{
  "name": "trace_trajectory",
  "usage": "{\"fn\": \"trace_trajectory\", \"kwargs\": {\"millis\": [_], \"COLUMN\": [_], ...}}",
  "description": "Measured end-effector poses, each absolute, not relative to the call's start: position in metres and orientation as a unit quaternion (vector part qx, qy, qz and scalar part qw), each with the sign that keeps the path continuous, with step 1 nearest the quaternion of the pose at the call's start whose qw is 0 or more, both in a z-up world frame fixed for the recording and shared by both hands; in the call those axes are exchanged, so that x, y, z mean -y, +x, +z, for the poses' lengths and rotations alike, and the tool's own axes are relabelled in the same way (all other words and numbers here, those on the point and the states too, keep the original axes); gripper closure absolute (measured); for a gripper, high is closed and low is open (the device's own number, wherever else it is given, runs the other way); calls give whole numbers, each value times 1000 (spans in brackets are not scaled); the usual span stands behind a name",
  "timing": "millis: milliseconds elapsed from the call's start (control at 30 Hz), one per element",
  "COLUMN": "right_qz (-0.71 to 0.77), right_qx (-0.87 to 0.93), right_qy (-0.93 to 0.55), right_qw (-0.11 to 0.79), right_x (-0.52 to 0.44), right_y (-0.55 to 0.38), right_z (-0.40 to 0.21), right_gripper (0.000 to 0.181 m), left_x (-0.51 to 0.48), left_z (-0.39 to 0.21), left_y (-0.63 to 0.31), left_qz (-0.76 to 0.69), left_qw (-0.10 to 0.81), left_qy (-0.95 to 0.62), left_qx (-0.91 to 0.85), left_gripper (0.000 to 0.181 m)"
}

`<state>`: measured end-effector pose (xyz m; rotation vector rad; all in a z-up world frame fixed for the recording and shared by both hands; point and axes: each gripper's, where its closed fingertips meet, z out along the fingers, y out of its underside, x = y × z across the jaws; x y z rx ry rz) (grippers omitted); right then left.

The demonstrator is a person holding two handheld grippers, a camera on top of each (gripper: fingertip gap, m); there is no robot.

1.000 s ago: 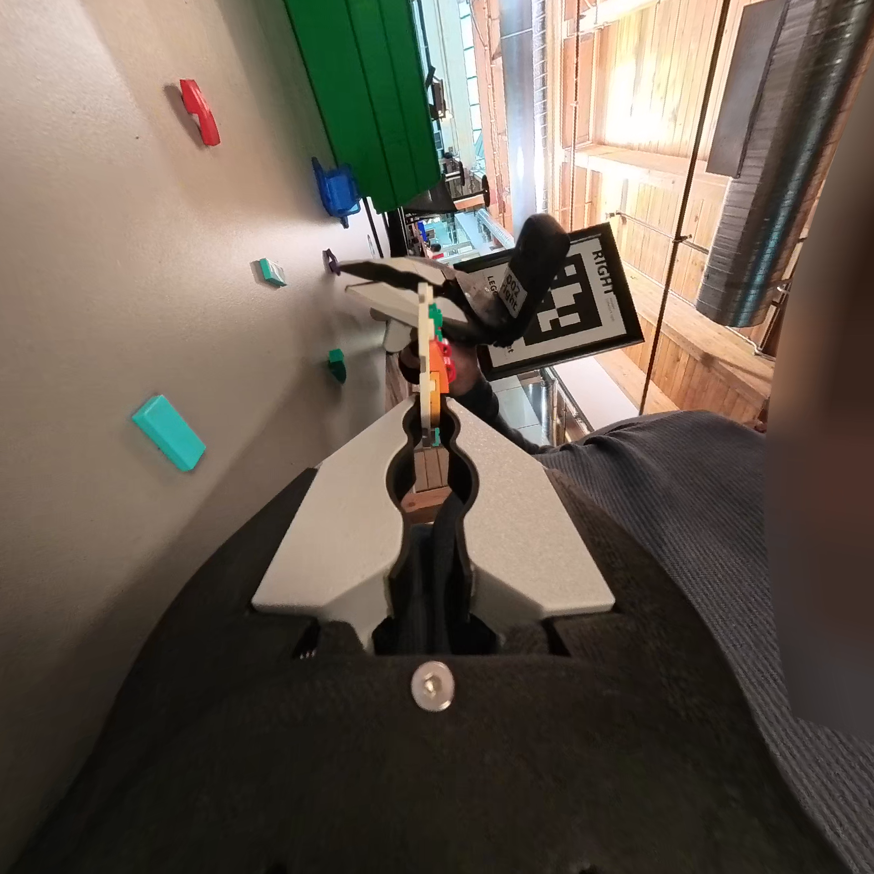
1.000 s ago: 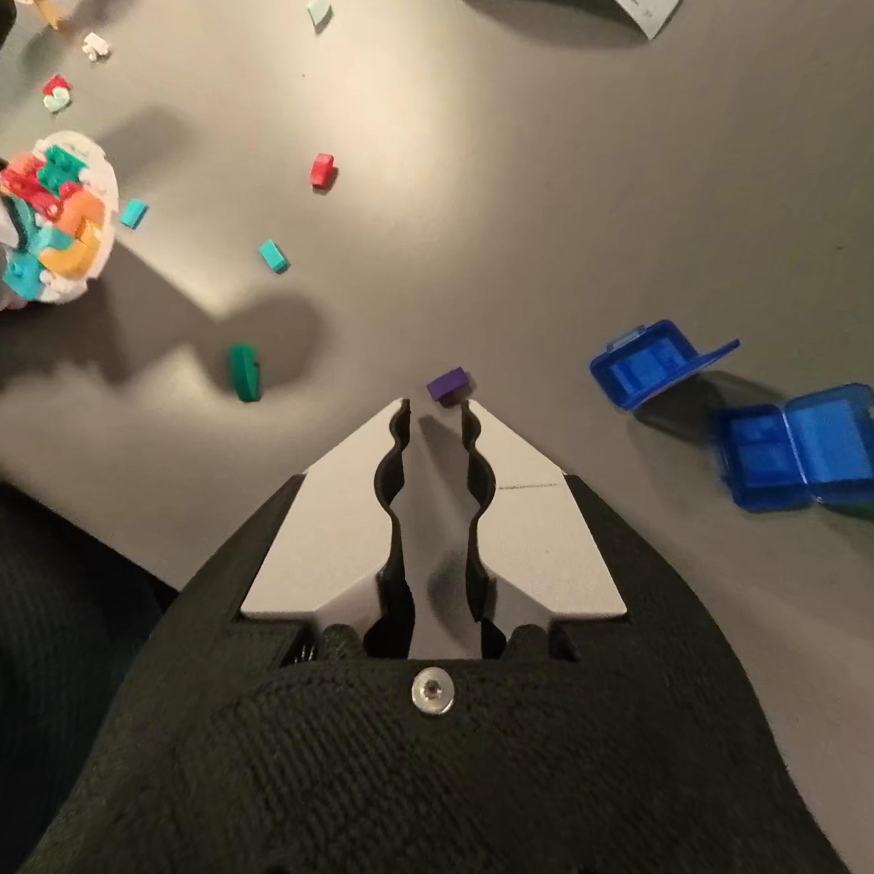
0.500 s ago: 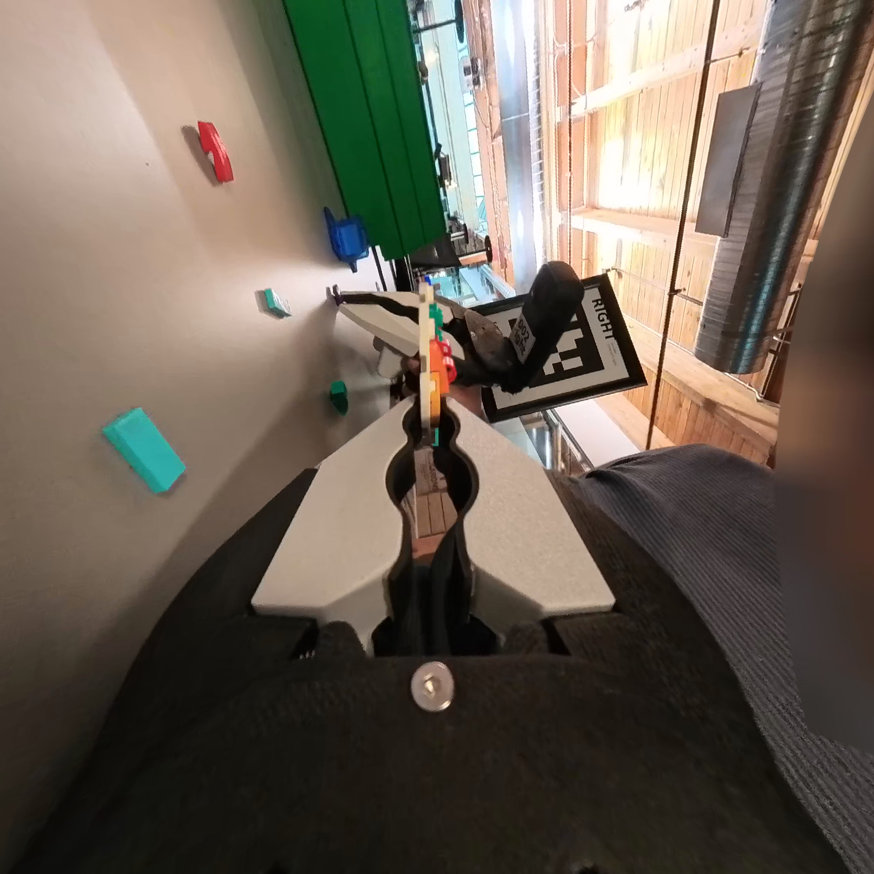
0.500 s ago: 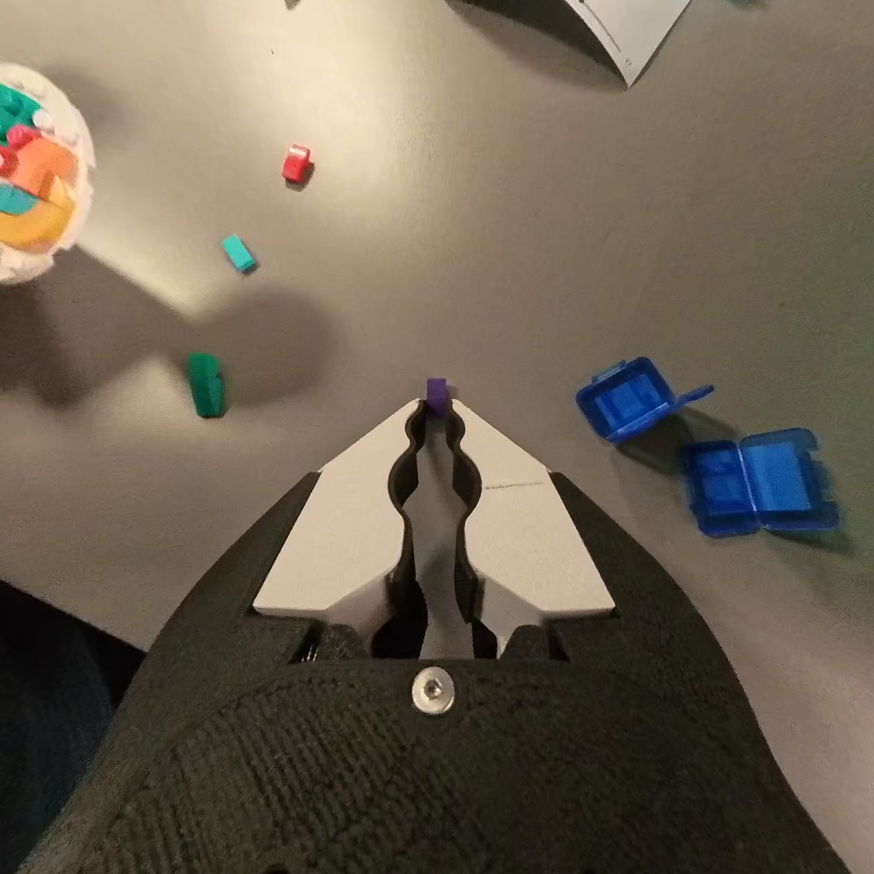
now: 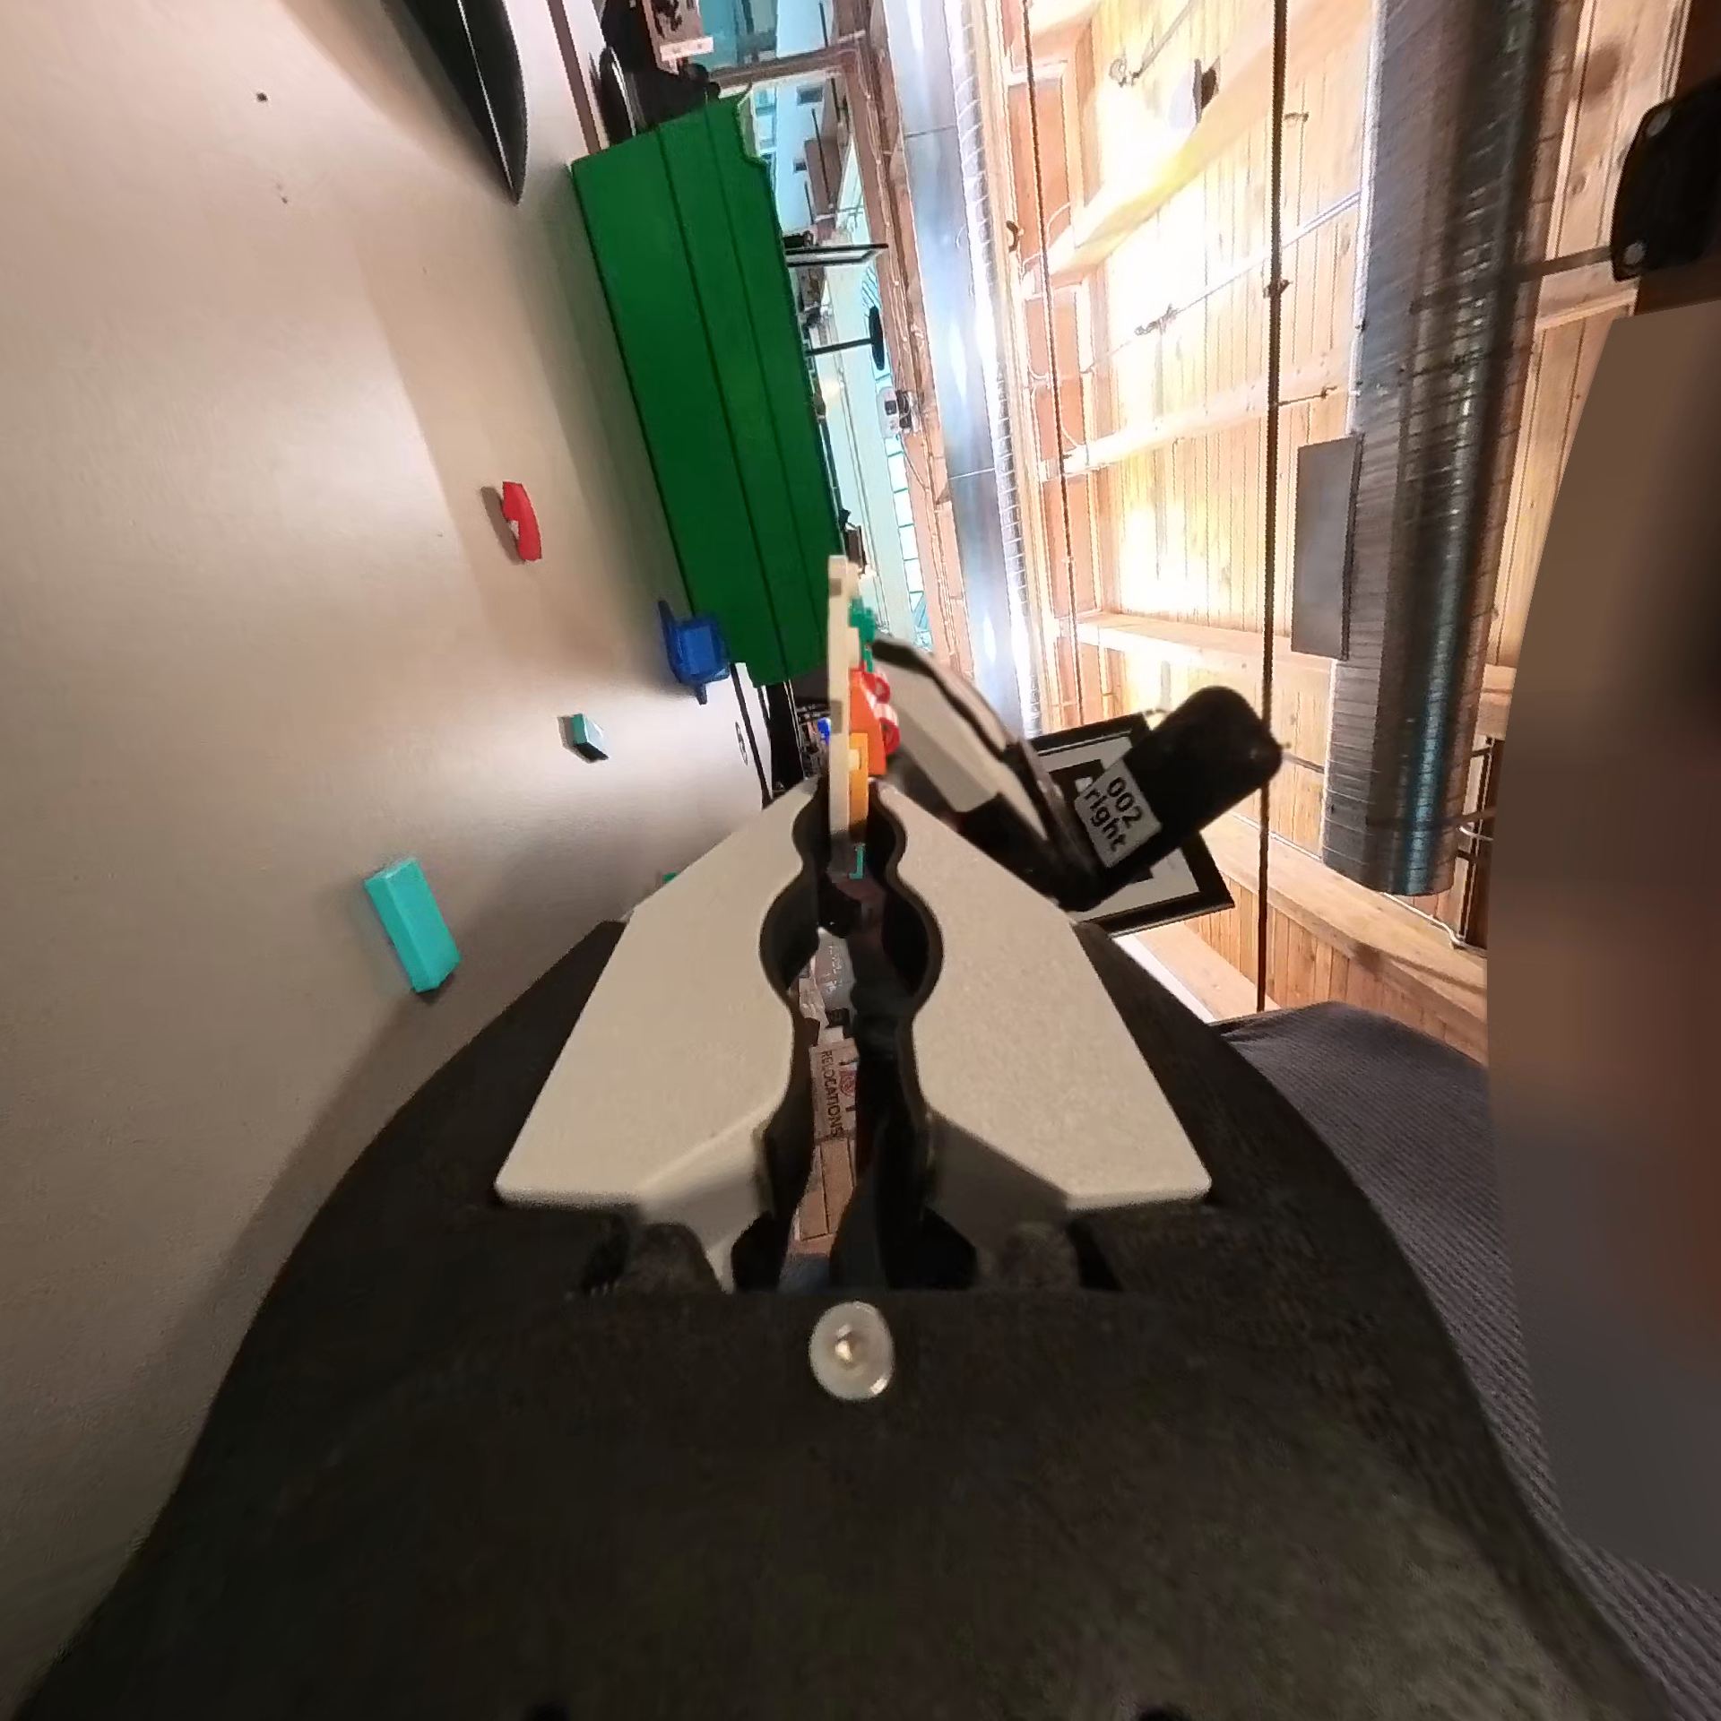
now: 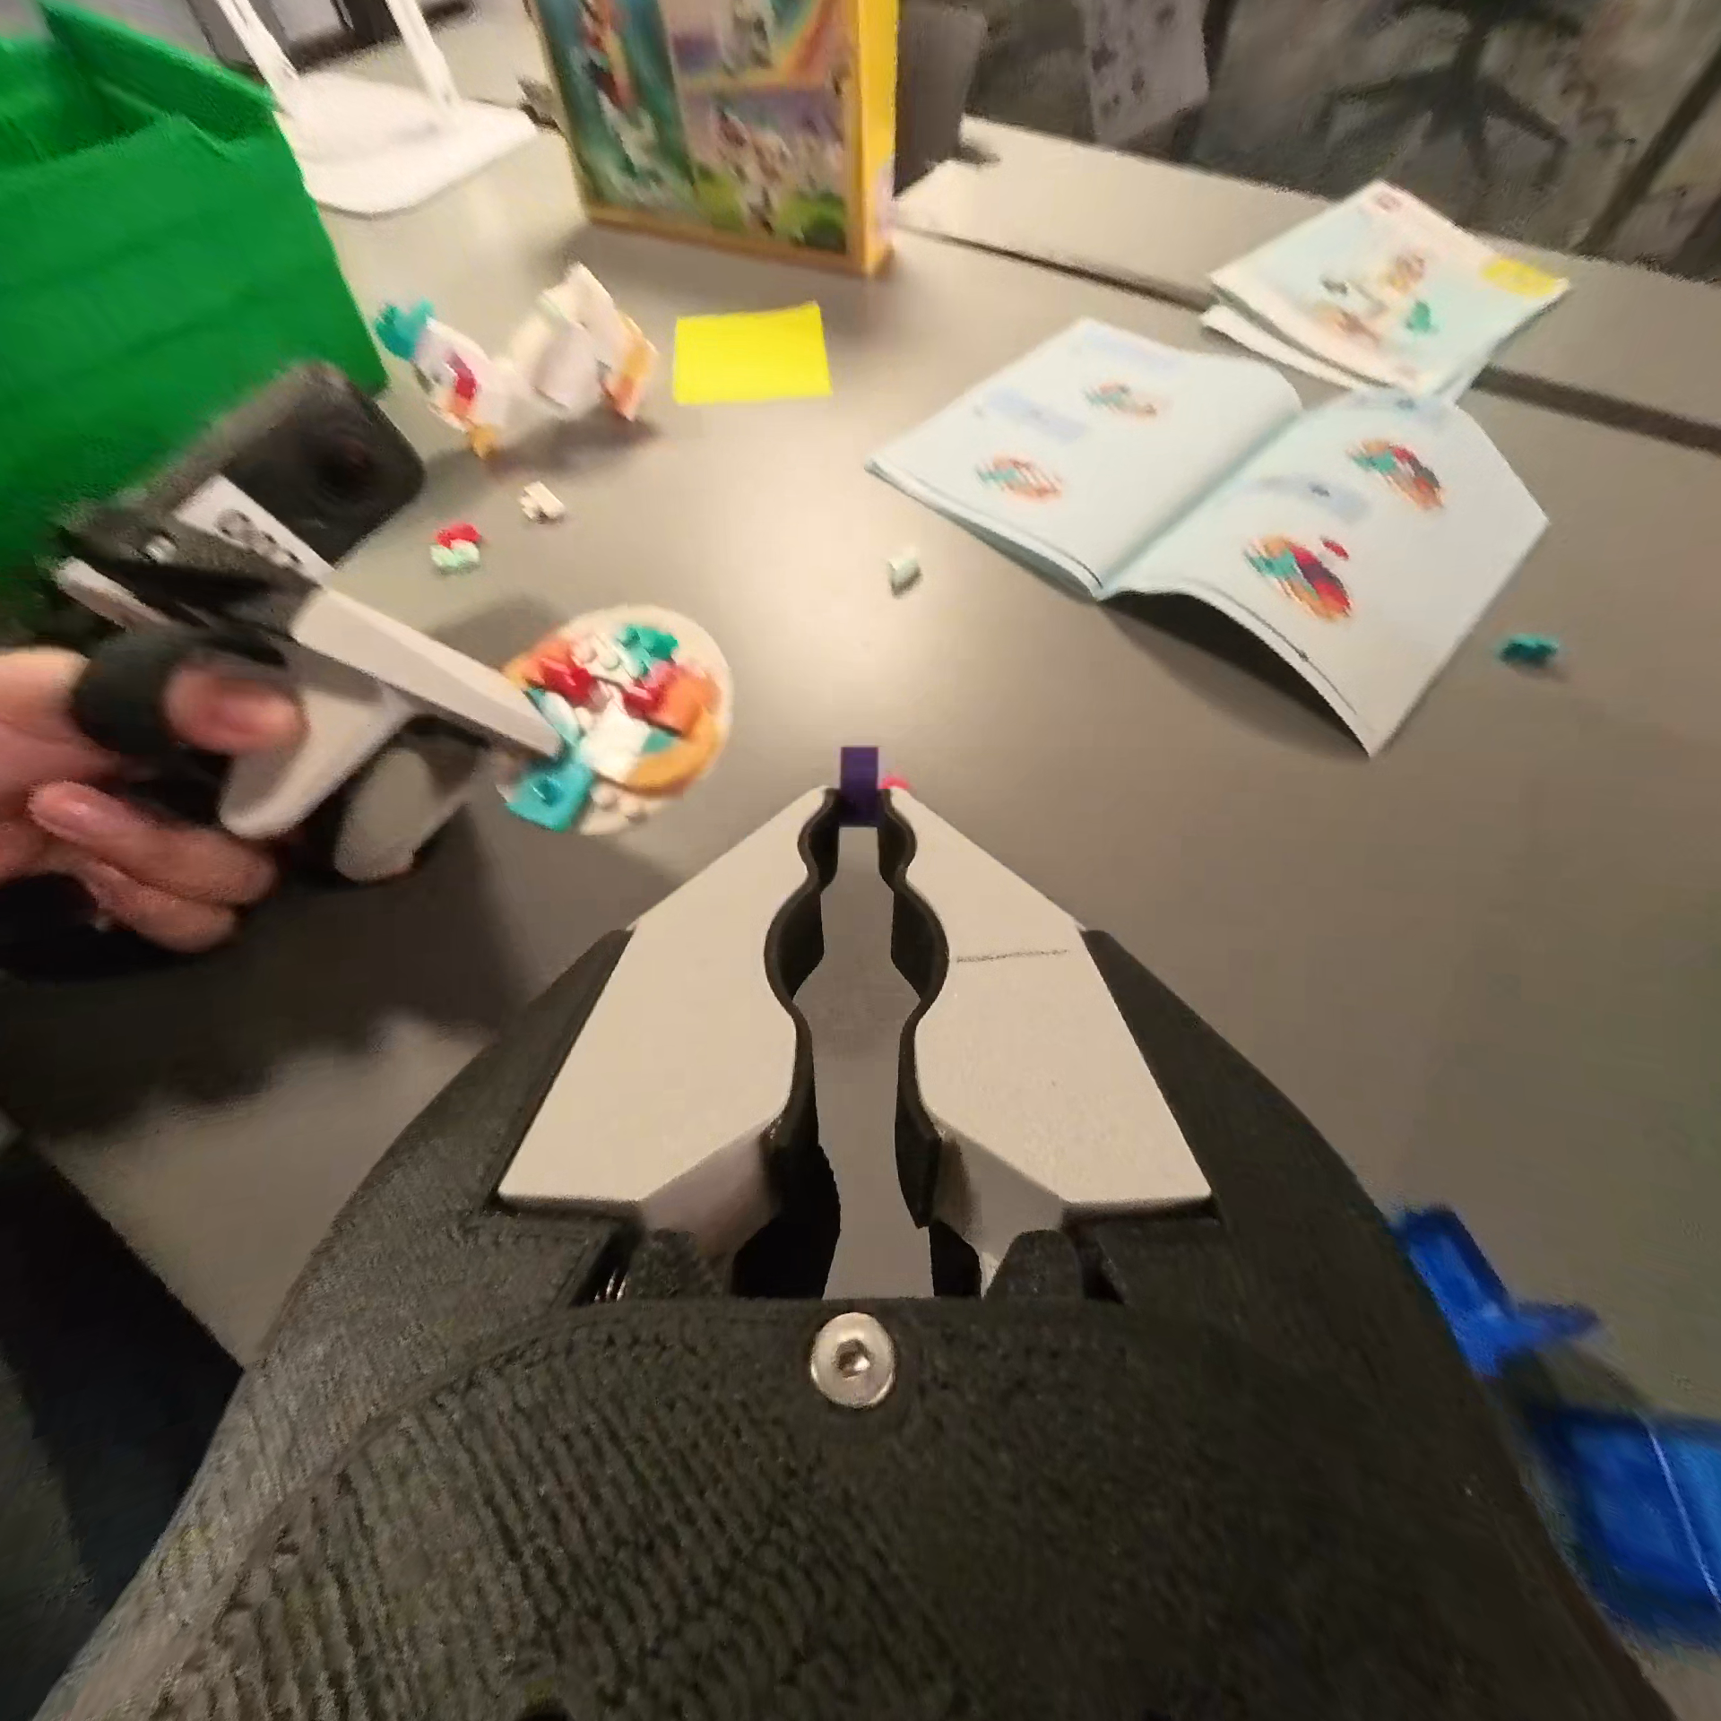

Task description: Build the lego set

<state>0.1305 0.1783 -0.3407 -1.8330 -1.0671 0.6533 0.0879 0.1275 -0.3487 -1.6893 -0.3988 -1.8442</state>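
My left gripper (image 5: 849,801) is shut on the edge of a round white lego plate (image 5: 843,689) covered with orange, red and teal pieces, and holds it edge-on above the table. In the right wrist view the plate (image 6: 622,722) faces the camera, held by the left gripper (image 6: 540,745) in a person's hand. My right gripper (image 6: 859,801) is shut on a small purple brick (image 6: 858,784) and holds it lifted, to the right of the plate. The right gripper (image 5: 885,657) also shows in the left wrist view, its tip close beside the plate's studded face.
On the grey table (image 6: 1211,885) lie an open instruction booklet (image 6: 1211,503), a second booklet (image 6: 1388,279), a yellow note (image 6: 751,352), the set's box (image 6: 726,121), a white lego figure (image 6: 531,363), a green bin (image 6: 140,233), loose bricks (image 6: 456,547) and blue cases (image 6: 1602,1453). Left tips to right tips: about 7 cm.
My right gripper closed on the purple brick, lifted it off the table and swung up toward the plate. The left gripper kept its hold on the plate.
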Motion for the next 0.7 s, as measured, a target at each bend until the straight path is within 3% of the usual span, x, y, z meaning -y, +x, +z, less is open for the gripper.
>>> {"fn": "trace_trajectory", "kwargs": {"millis": [200, 700], "right_qz": [287, 273], "right_qx": [435, 446], "right_qy": [-712, -741], "right_qw": [471, 422], "right_x": [-173, -152], "right_y": [102, 74], "right_z": [-319, -343], "right_gripper": [175, 175], "left_x": [-130, -138], "left_z": [-352, -358], "left_y": [87, 82], "left_qz": [-686, -654], "left_qw": [300, 329], "left_qy": [-644, -656], "left_qx": [157, 184], "left_gripper": [178, 177]}}
